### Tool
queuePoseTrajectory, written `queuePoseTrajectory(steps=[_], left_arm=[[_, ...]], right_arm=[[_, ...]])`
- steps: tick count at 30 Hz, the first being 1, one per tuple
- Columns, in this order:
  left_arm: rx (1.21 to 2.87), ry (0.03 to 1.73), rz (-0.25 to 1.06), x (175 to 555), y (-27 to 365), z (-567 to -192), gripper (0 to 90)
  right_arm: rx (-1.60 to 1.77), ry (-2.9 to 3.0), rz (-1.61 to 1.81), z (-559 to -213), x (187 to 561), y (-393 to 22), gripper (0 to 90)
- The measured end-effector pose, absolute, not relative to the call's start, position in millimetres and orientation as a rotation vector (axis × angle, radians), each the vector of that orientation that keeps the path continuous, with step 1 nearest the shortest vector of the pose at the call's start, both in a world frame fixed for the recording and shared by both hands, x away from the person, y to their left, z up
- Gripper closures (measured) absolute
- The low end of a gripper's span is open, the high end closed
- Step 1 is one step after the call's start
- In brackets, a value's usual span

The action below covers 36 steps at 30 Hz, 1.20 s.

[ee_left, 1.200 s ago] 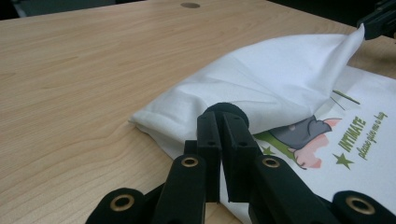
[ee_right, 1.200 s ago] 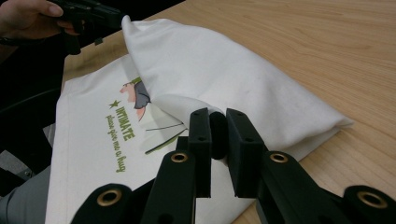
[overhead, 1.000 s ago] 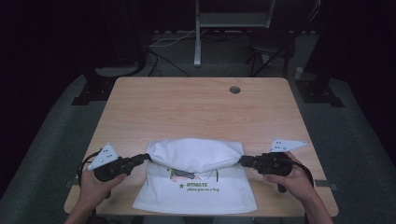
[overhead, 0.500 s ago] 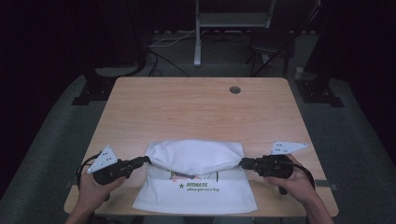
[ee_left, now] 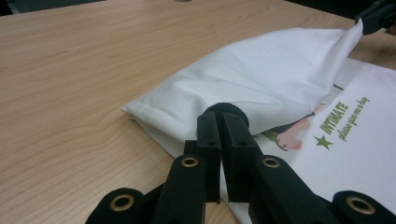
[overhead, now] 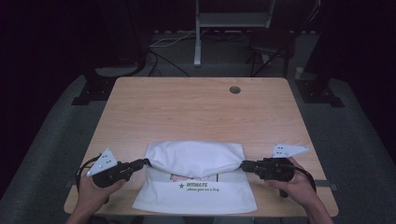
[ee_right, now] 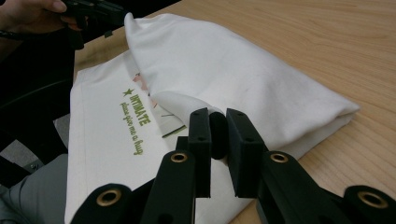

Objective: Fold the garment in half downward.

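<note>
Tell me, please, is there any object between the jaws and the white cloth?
No, nothing visible. The left gripper and the right gripper are both shut on the white cloth at its two ends.

The high view is dim, dark beyond the table [overhead: 196, 112]. Both gripper views are brighter, evenly lit, with soft shadows and blurred far edges.
</note>
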<state>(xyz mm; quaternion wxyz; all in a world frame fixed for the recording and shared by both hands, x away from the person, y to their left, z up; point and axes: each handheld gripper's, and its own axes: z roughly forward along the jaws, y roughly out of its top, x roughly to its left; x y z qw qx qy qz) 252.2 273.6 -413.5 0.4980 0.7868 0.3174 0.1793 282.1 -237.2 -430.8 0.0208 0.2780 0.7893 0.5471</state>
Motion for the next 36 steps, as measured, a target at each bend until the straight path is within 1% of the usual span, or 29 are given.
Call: queuePoseTrajectory(steps=[36], left_arm=[[1.915,0.742,0.442,233.0,276.1,-411.2,86.6]], right_arm=[[0.842,2.466,1.698,-434.6,266.7,-238.5,80.9]])
